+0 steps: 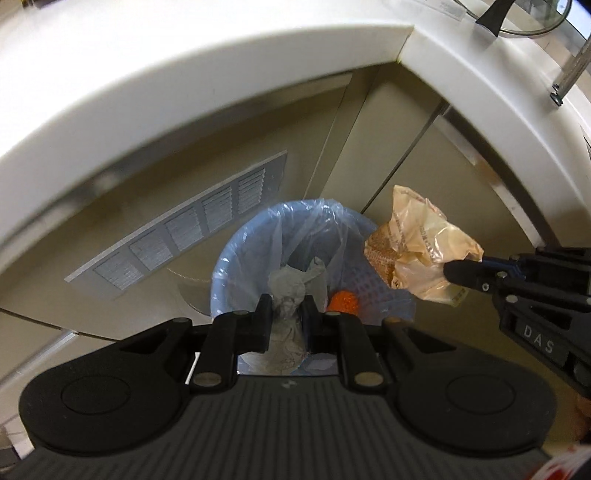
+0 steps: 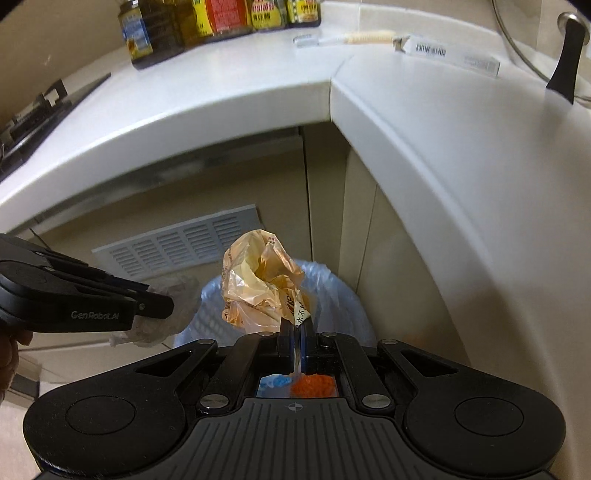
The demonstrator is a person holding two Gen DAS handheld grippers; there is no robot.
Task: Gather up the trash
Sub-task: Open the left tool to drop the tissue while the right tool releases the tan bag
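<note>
My left gripper [image 1: 286, 306] is shut on a crumpled grey-white paper tissue [image 1: 295, 284] and holds it over the bin [image 1: 236, 254], a round basket lined with a blue plastic bag, on the floor in the counter corner. My right gripper [image 2: 297, 325] is shut on a crumpled yellowish plastic wrapper [image 2: 258, 288] and holds it above the bin's rim [image 2: 343, 291]. In the left wrist view the wrapper [image 1: 417, 251] hangs at the right gripper [image 1: 461, 271] over the bin's right edge. In the right wrist view the left gripper [image 2: 162, 306] holds the tissue [image 2: 170, 314]. Orange trash [image 1: 343, 301] lies inside the bin.
A white L-shaped countertop [image 2: 258, 92] overhangs the bin. Sauce bottles [image 2: 207, 22], a brush [image 2: 365, 37] and a barcoded box [image 2: 450, 55] stand on it. A stove [image 2: 33, 114] is at the left. Beige cabinet doors with a vent grille [image 1: 184, 229] stand behind the bin.
</note>
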